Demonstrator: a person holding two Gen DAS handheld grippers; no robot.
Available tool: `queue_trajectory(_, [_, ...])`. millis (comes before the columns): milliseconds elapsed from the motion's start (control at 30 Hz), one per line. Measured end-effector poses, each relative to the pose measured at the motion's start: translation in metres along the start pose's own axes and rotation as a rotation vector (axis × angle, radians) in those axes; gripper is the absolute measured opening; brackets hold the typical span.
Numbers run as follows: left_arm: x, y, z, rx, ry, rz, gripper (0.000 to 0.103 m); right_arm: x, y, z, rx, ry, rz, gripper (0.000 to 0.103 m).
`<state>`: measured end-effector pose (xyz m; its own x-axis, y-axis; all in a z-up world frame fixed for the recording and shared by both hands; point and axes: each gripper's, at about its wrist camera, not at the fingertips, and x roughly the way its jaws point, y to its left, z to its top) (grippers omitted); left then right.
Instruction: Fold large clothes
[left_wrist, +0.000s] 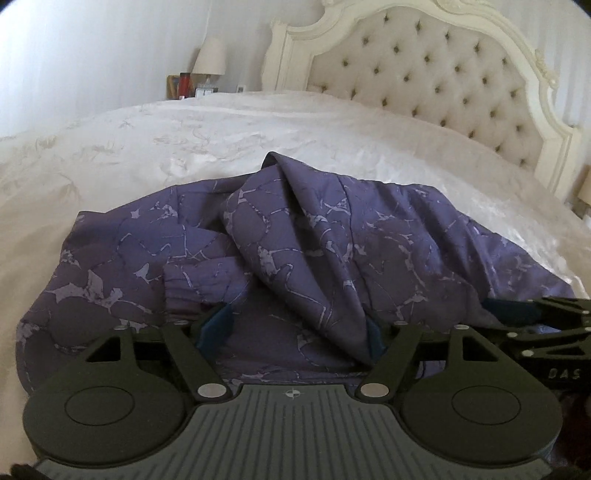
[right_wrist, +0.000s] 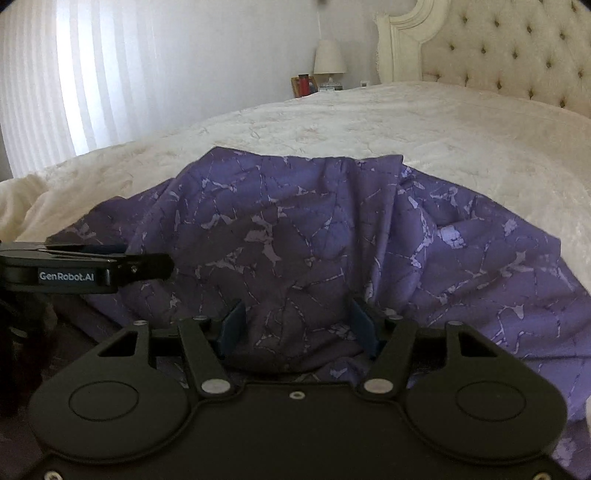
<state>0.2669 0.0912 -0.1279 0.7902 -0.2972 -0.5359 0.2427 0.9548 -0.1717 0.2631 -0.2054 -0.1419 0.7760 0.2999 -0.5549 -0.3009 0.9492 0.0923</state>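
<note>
A large purple garment with a pale marbled print (left_wrist: 332, 236) lies rumpled on the cream quilted bedspread (left_wrist: 184, 140) of a bed with a tufted cream headboard (left_wrist: 424, 74). The left gripper (left_wrist: 291, 332) holds its blue pads apart with loose folds of cloth lying between them, and the right gripper (right_wrist: 297, 326) likewise stands parted over bunched fabric, not clamped. The left gripper's side, seen from the right wrist, bears a label reading "GenRobot.AI" (right_wrist: 66, 276), while the letters "DAS" (left_wrist: 563, 373) show on the right gripper's arm.
</note>
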Motion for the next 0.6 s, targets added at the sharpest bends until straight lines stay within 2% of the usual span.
queue_trajectory(167, [-0.002, 0.007, -0.006, -0.030, -0.027, -0.020, 0.072, 0.003, 0.001, -0.009, 0.002, -0.033, -0.006, 0.066])
queue_trajectory(467, [0.002, -0.005, -0.007, 0.011, -0.021, 0.017, 0.073, 0.004, 0.004, -0.011, -0.018, -0.044, -0.016, 0.068])
queue_trajectory(600, [0.005, -0.010, -0.007, 0.035, -0.013, 0.036, 0.074, 0.003, 0.005, -0.010, -0.023, -0.049, -0.010, 0.072])
